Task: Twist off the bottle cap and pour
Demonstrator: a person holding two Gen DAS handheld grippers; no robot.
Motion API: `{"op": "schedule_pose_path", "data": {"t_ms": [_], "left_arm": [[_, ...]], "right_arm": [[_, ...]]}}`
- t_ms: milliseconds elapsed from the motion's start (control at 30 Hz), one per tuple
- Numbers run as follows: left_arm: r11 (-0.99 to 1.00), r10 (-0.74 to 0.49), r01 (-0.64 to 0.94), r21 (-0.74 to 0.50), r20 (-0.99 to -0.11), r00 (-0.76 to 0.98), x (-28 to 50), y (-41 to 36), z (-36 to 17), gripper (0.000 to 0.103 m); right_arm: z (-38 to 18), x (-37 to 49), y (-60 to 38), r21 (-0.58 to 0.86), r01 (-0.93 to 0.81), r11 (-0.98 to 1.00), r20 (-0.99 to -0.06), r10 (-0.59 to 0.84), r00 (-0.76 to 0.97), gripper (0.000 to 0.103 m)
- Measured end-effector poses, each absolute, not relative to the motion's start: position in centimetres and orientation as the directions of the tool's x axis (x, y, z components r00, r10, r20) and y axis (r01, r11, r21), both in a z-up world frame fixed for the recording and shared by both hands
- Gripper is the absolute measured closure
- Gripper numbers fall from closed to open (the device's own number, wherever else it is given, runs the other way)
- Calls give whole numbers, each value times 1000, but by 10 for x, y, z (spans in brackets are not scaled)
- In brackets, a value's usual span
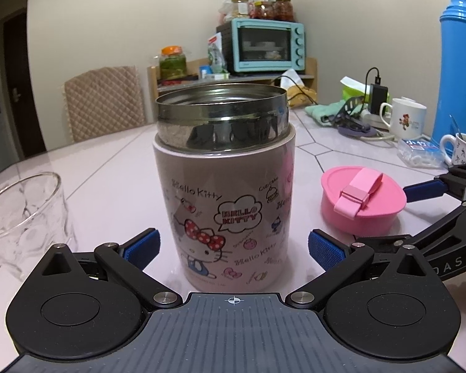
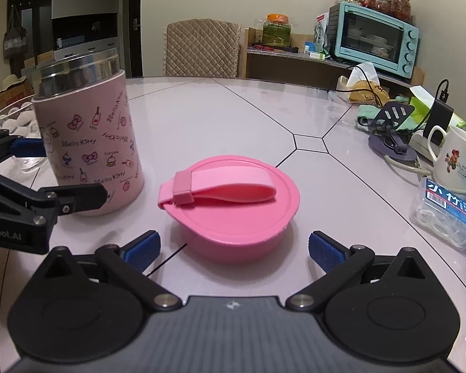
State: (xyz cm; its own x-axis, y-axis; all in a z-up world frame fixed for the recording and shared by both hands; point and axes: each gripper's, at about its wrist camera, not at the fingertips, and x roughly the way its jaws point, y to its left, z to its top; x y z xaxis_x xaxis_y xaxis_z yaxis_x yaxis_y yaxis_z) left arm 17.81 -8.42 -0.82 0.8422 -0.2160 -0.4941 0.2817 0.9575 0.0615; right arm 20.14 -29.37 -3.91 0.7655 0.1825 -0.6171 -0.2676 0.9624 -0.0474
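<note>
Flask [image 1: 225, 186] upright on tabletop [image 1: 115, 192], cap off, steel neck bare, between the spread pads of left claw [image 1: 233, 245] with no pad seen touching. Likely stiff double-walled steel under a glossy printed skin: rigid, not fragile, but smooth and apt to slip; weight unknown, since nothing of the contents shows past the dark rim. Best taken across the pink body about mid-height, below the steel neck, squeezed firmly before any tilt; wide mouth likely to dump fast, so a slow tip advised. Cap [image 2: 233, 208] flat on tabletop just right of flask, strap uppermost, between the wide-open pads of right claw [image 2: 234, 247], gaps plain on both sides, nothing held. Probably light hard plastic with a soft strap. Glass [image 1: 25, 217] left of flask, near but apart, clear and seemingly empty, brittle, easily knocked; likely the pouring target. Farther right, mug [image 1: 408, 118] and blue thermos [image 1: 458, 71], well apart; contents of both hidden. Unscrewing judged done, pouring not yet begun.
</note>
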Motion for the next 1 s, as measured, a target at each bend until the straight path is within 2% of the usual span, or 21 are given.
{"op": "schedule_pose_path", "data": {"t_ms": [1000], "left_arm": [[973,-194,229,16,-475,859,140,-85,-7,0]], "right_arm": [[-30,166,-308,-4,-218,976,-597,173,784,0]]}}
